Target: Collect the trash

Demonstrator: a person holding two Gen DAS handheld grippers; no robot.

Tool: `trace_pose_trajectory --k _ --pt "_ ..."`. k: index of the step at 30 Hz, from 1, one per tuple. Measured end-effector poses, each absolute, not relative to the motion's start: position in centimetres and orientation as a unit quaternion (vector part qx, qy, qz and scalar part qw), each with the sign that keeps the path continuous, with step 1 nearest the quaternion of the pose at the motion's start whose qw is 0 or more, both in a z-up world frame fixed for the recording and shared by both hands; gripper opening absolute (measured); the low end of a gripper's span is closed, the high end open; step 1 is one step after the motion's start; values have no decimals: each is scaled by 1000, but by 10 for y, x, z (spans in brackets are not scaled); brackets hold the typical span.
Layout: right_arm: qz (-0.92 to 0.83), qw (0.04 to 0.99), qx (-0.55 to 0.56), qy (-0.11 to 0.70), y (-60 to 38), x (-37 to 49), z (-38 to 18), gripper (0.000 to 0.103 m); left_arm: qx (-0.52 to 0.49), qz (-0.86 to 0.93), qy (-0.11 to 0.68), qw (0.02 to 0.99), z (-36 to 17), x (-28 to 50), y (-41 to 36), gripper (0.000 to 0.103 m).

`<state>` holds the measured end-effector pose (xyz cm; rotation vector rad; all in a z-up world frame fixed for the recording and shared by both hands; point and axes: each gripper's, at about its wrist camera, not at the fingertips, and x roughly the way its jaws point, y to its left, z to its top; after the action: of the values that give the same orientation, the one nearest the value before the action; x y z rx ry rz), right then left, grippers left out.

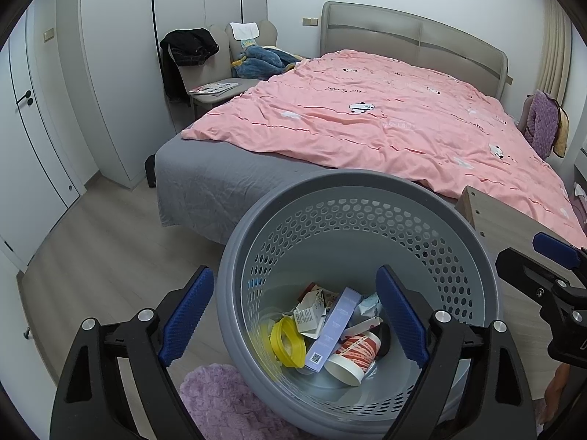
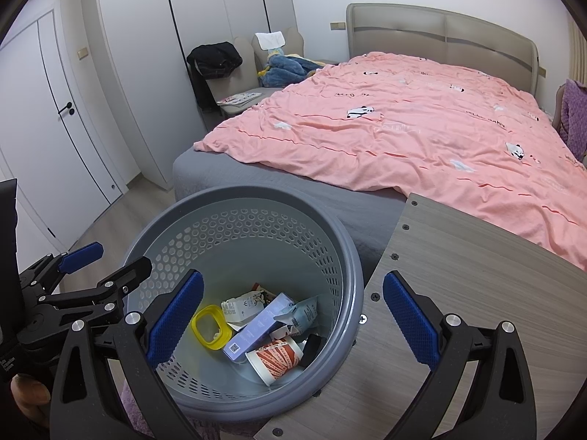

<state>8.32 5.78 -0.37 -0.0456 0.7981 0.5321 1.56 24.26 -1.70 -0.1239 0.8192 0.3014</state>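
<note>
Now — both grippers (image 1: pixel 295 315) (image 2: pixel 291 317) spread, empty — above bin (image 1: pixel 367 190).

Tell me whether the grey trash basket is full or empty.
Partly filled. Only the bottom of the basket is covered: a paper cup, a purple box, a yellow lid and wrappers; the holed walls above are bare.

- The bin (image 1: pixel 367 198) is grey, its wall pierced with a honeycomb pattern of holes.
- Inside the bin: a yellow ring (image 1: pixel 288 341), a lilac box (image 1: pixel 330 330), and a white cup (image 1: pixel 352 355) with red bands.
- Beyond the bin, the quilt (image 1: pixel 385 124) is pink with small black-and-white pandas, over a grey sheet (image 1: pixel 205 179).
- The rug (image 1: pixel 220 403) below the bin is mauve.
- Both grippers' pads (image 2: pixel 176 315) are blue on black frames.
</note>
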Motion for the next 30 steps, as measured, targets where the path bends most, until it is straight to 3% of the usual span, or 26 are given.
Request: trace_pose_trajectory --k 30 --pt "257 887 -21 384 57 84 -3 96 -55 152 396 904 -13 18 244 86"
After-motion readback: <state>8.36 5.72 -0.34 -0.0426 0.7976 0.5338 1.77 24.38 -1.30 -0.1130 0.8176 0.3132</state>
